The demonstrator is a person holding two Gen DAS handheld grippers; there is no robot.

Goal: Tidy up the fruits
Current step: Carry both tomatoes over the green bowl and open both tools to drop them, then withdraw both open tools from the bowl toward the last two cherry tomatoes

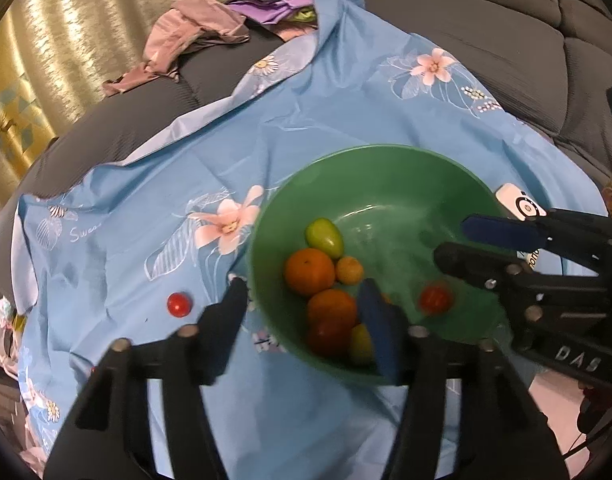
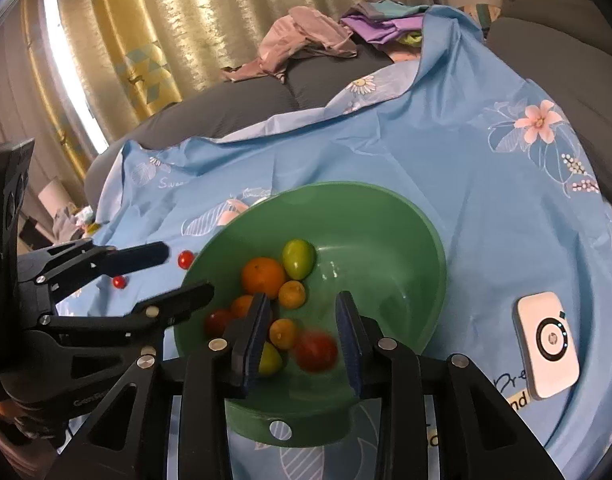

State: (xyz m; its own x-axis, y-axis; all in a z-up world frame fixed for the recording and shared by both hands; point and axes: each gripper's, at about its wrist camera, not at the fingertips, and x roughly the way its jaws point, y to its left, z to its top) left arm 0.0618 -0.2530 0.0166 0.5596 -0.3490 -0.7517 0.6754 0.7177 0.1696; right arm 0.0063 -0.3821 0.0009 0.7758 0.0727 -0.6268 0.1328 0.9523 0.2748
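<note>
While most of the fruit already lies heaped in the green bowl (image 2: 418, 220), two small red tomatoes are outside it on the blue floral cloth (image 1: 314, 112), and the coming move turns on which hand is nearer to them. The nearer-to-bowl red tomato (image 1: 179, 304) sits just left of the bowl's left rim; the second red tomato (image 2: 119, 281) lies a little further left and nearer, seen only from the right wrist. Both are on the left side of the scene, beside the left gripper (image 1: 301, 312), whose fingers stand wide apart with nothing between them: the left finger (image 1: 229, 312) is over the cloth close to the tomato, the right one over the bowl's inside. So the tomato lies just left of and slightly beyond that gripper's left fingertip, and I judge a short shift leftward would bring it between the fingers.

The right gripper (image 2: 306, 336) hangs over the near part of the bowl, its fingers parted and empty; a blurred red tomato (image 2: 316, 350) shows between and below them, inside the bowl, apparently just let go. That hand is well away from the loose tomatoes, with the bowl between. A round tomato has no long axis, so any closing direction should serve, though it may roll on the soft cloth. A white device (image 2: 546, 344) lies right of the bowl.
</note>
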